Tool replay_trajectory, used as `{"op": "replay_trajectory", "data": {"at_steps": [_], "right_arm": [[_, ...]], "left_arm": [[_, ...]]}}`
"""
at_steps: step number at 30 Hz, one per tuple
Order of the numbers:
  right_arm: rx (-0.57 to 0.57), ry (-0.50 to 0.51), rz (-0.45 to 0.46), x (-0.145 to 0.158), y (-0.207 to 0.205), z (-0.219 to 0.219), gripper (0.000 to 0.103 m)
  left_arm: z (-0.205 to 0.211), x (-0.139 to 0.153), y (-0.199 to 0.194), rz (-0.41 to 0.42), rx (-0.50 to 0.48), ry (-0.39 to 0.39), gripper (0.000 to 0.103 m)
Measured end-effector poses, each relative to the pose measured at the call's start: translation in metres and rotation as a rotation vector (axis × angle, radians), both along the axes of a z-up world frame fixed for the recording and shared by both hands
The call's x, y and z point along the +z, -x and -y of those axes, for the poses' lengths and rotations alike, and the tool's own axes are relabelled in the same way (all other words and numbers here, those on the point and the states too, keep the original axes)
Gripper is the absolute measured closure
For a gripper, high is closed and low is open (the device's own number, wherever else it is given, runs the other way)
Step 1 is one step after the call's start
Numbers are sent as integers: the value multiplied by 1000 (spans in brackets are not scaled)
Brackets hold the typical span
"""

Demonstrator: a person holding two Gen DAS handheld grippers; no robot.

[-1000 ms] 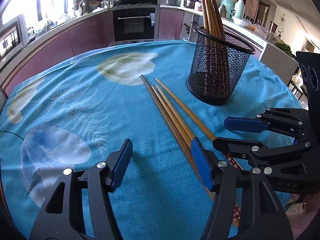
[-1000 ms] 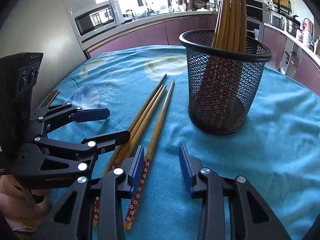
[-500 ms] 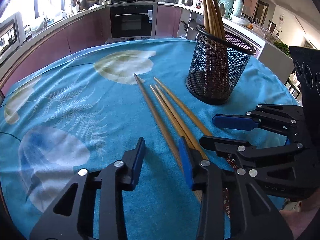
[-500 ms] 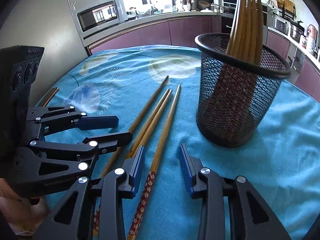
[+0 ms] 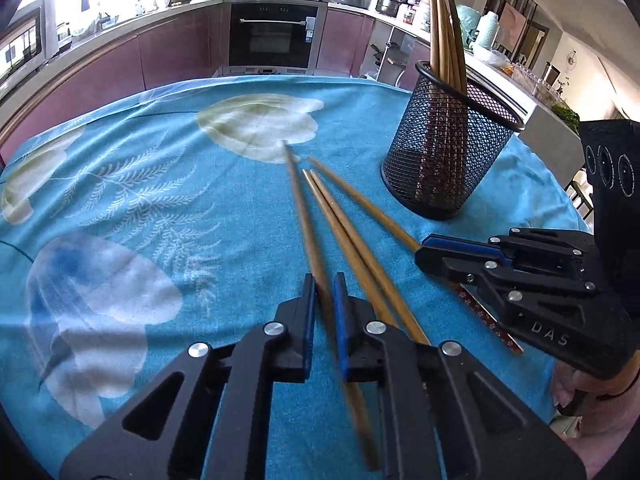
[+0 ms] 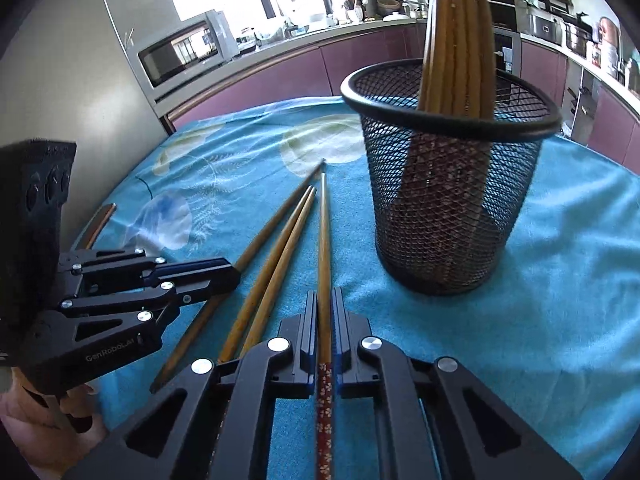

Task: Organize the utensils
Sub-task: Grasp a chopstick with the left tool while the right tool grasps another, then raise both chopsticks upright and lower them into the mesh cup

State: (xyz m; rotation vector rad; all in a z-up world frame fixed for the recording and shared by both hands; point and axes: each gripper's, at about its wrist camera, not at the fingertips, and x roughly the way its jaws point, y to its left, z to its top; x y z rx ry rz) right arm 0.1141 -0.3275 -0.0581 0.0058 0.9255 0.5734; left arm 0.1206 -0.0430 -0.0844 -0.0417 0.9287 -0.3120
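Note:
Several wooden chopsticks lie on the blue tablecloth beside a black mesh holder (image 5: 450, 152) that has more chopsticks standing in it. My left gripper (image 5: 323, 286) is shut on the leftmost chopstick (image 5: 298, 204), whose tip is raised slightly. My right gripper (image 6: 325, 304) is shut on the rightmost chopstick (image 6: 324, 236), the one with a red flowered handle. Two chopsticks (image 6: 276, 252) lie loose between them. The holder (image 6: 448, 184) stands just right of the right gripper. Each gripper shows in the other's view, left (image 6: 224, 276) and right (image 5: 426, 248).
The round table's blue cloth (image 5: 140, 200) has pale leaf prints. Behind are purple kitchen cabinets, an oven (image 5: 274, 36) and a microwave (image 6: 180, 52). The table edge falls away at the right past the holder.
Both grippers moved forward and closed, each on one chopstick. The left chopstick has swung away from the pair beside it.

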Motion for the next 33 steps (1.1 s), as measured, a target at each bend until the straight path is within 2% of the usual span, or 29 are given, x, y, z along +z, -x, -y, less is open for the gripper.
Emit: {"op": "replay_trajectory", "data": {"at_steps": [6,15,18,19,22,25,30,33], "right_arm": [[17,-54,1,7,8,8,97],[85,-17,-13,4,16,0,97],[94,7,-15,3,13,-5,95],[94,13,-11,2,12,-7,93],[100,24,-13,-1,7,-12,93],[100,23,-14,-2,0,-15,93],[109,21,-13,-2,-5,-17,96],[106,7,0,2,-3,-14,97]], "left_arm": [[-7,5,9,13,7,26,95],[3,2,28,4,-59,18,95],[4,2,25,9,-54,-5,92],[5,2,23,11,-58,-11,88],[8,1,13,11,-67,-28,83],[11,-2,2,4,-76,-37,82],[15,-1,-14,-7,-84,-36,84],[15,0,-18,-14,-76,-23,95]]}}
